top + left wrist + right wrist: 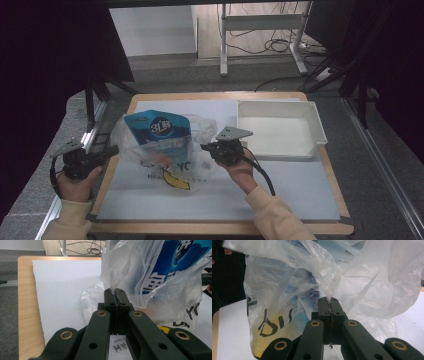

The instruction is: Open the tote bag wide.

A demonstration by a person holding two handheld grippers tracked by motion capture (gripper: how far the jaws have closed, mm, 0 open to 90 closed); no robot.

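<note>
Basically both grippers, left gripper [114, 290] and right gripper [330, 300], are clenched on the plastic bag [150, 150]'s thin film; slippery, tears easily, the 1 pouch [159, 131] between them weighs it down.

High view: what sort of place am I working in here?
Likely a lab recording station: a wooden table under a white mat, black curtains, and loose cables on the floor.
</note>
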